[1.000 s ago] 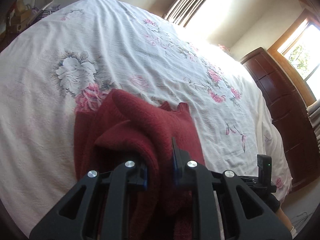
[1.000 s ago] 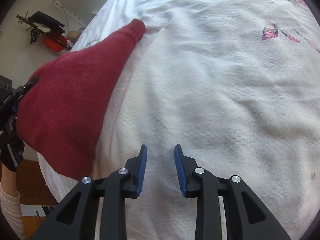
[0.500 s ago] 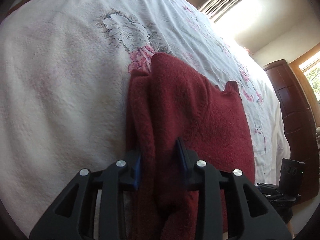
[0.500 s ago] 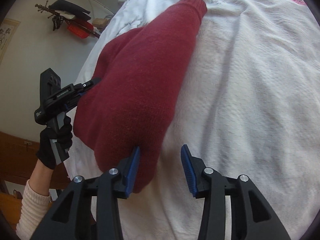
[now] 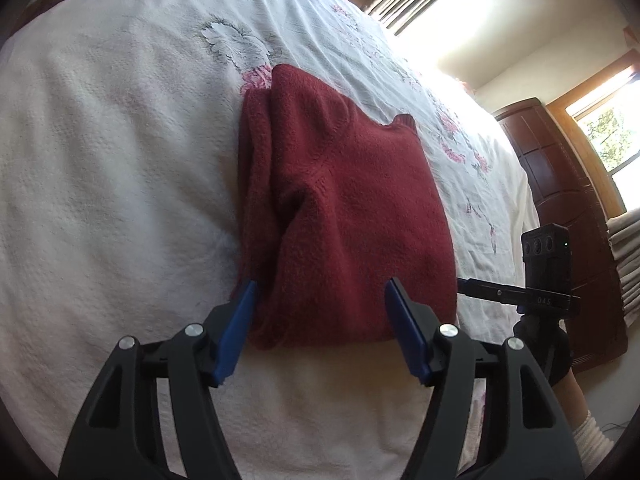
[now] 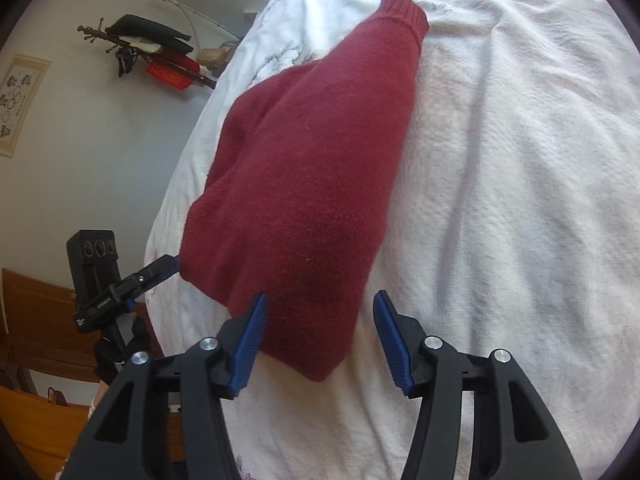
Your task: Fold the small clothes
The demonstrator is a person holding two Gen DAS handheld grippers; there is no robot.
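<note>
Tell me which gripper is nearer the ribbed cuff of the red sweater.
Right, as far as I can judge. The right gripper lines up with the ribbed cuff; the left gripper straddles the red sweater at its other near corner.

Sunlit window (image 5: pixel 608 128) beside dark wooden dresser (image 5: pixel 560 184); pale walls (image 6: pixel 80 128).

We see red sweater (image 5: pixel 352 208) folded; layers beneath top face hidden. Right gripper's (image 5: pixel 460 286) fingertips lost behind sweater edge, right of our left tool. Framed picture (image 6: pixel 16 104) far left of right tool: content too small to tell.
</note>
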